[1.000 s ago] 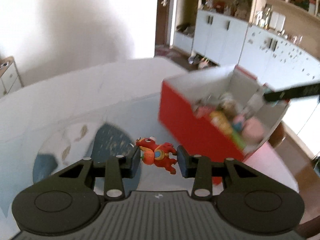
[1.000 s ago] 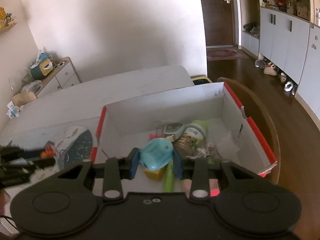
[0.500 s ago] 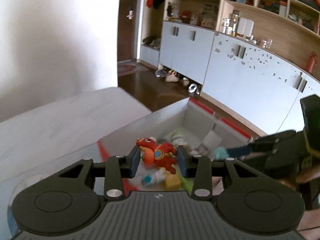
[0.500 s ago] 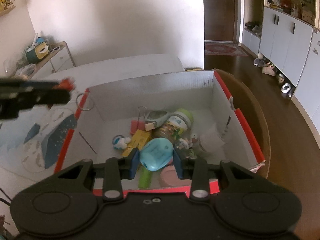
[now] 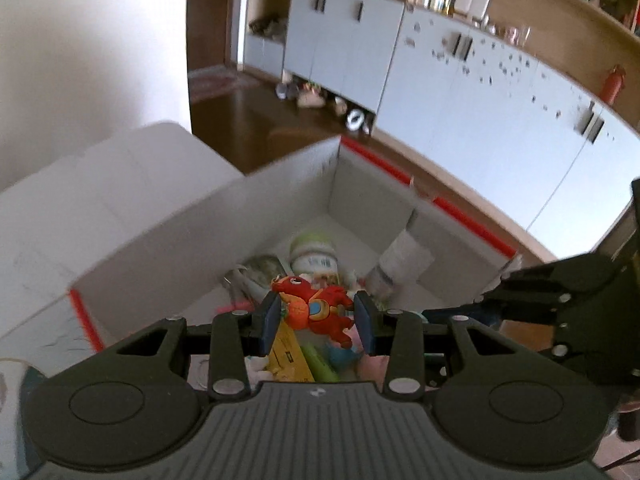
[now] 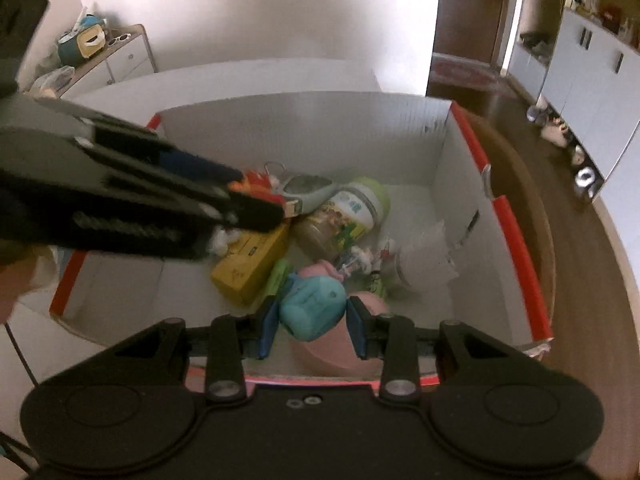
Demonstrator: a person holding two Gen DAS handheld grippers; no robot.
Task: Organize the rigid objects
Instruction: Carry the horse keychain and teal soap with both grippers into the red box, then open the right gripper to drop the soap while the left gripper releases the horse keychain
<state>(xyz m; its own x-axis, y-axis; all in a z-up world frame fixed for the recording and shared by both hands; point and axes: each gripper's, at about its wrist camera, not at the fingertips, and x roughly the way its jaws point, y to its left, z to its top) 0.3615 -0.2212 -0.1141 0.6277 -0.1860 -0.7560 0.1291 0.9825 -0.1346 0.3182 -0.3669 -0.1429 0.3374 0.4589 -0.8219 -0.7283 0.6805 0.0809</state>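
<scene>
Both hand-held grippers hold toys over the open box.

The left hand-held gripper [image 5: 316,318] is clamped narrowly on a small red and orange plastic dragon figure [image 5: 310,308]; the right hand-held gripper [image 6: 310,318] pinches a teal rounded plastic toy [image 6: 313,307]. Both hang above the red-edged white cardboard box [image 6: 516,240] on the white desk [image 5: 100,184]. At 12 o'clock from the teal toy lie a green-lidded jar [image 6: 348,216] and, at 10 o'clock, a yellow carton [image 6: 250,260].
</scene>
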